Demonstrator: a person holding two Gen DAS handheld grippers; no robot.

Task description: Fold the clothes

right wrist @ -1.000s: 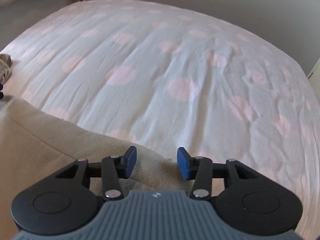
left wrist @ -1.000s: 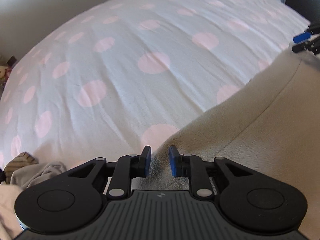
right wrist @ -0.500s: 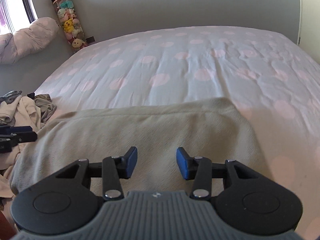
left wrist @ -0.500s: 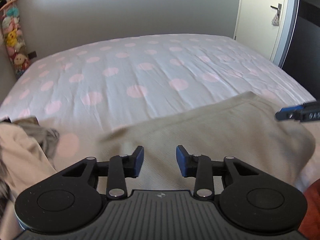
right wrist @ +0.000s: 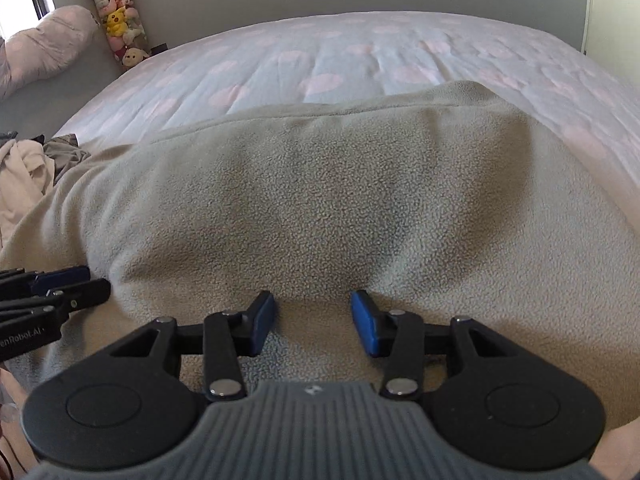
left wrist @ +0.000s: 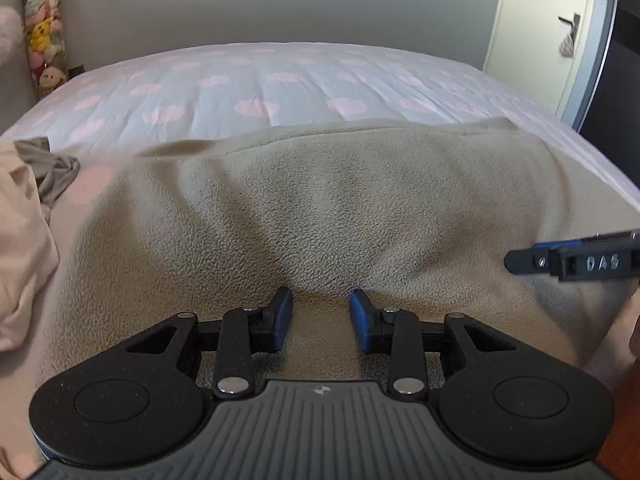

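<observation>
A beige fleece garment [left wrist: 340, 200] [right wrist: 340, 200] lies spread across the near part of the polka-dot bed [left wrist: 280, 80], its seamed far edge flat on the sheet. My left gripper [left wrist: 320, 320] sits at the garment's near edge with a bunch of fleece between its blue pads. Its jaws are closing, and creases run out from them. My right gripper [right wrist: 312, 320] pinches the same near edge further right, the cloth puckering at its pads. Each gripper shows in the other's view: the right gripper [left wrist: 516, 256] and the left gripper [right wrist: 92, 284].
A pile of pale and grey clothes [left wrist: 24, 240] [right wrist: 24, 184] lies on the bed's left side. Plush toys [right wrist: 116, 12] stack in the far left corner beside a pink pillow [right wrist: 44, 44]. A white door [left wrist: 540, 40] stands at the far right.
Both grippers have drawn back from far out over the bed toward its near side. The fleece came with them and now lies spread out in front of them.
</observation>
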